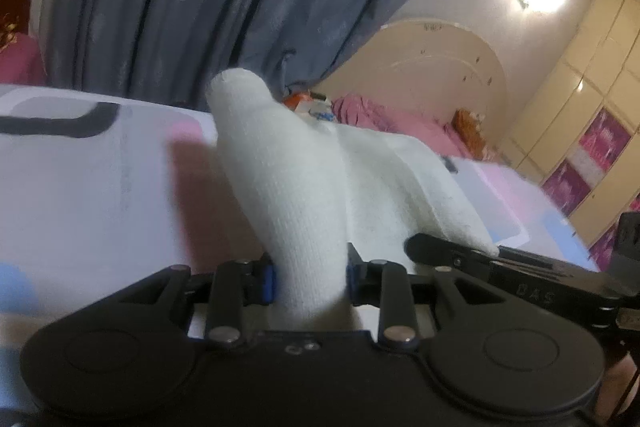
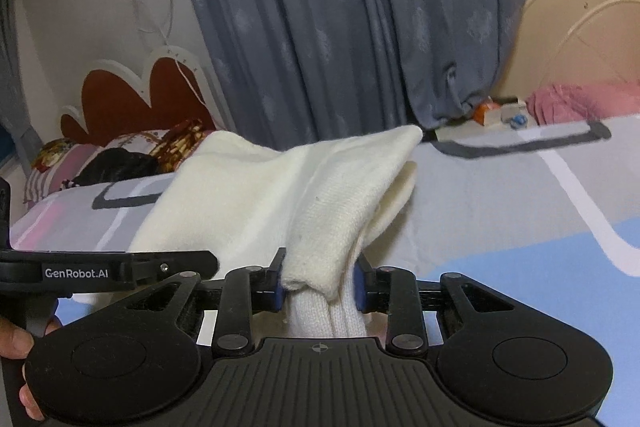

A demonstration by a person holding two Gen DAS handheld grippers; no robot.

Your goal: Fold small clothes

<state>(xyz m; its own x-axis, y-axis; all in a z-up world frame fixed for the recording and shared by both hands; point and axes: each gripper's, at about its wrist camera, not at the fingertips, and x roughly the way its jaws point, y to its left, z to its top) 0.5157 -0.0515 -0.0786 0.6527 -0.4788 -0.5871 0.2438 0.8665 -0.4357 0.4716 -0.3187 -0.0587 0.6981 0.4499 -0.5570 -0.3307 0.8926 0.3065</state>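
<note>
In the left wrist view the left gripper (image 1: 310, 281) is seen nearest, at six o'clock, its blue pads closed on a bunched part of a white sock (image 1: 288, 167). A rounded end of the sock stands up toward twelve o'clock, and the rest is draped off toward three o'clock, where the black finger of the right gripper (image 1: 452, 251) is met at its edge. Only this view shows the cupboard doors (image 1: 580, 155) and the lamp glare at two o'clock.

In the right wrist view the right gripper (image 2: 320, 291) is likewise clamped on a folded, layered part of the same white sock (image 2: 280, 187), which is held above the bedsheet (image 2: 500, 211) and spread toward ten o'clock. The left gripper's arm (image 2: 120, 267) is seen at nine o'clock, with fingers of a hand (image 2: 16, 347) curled round it at eight o'clock. Both grippers are tilted downward over the bed. Farther off, a scalloped headboard (image 2: 132, 95) at ten o'clock is shown fully here alone, and grey curtains (image 2: 340, 19) are hung behind at twelve o'clock.
</note>
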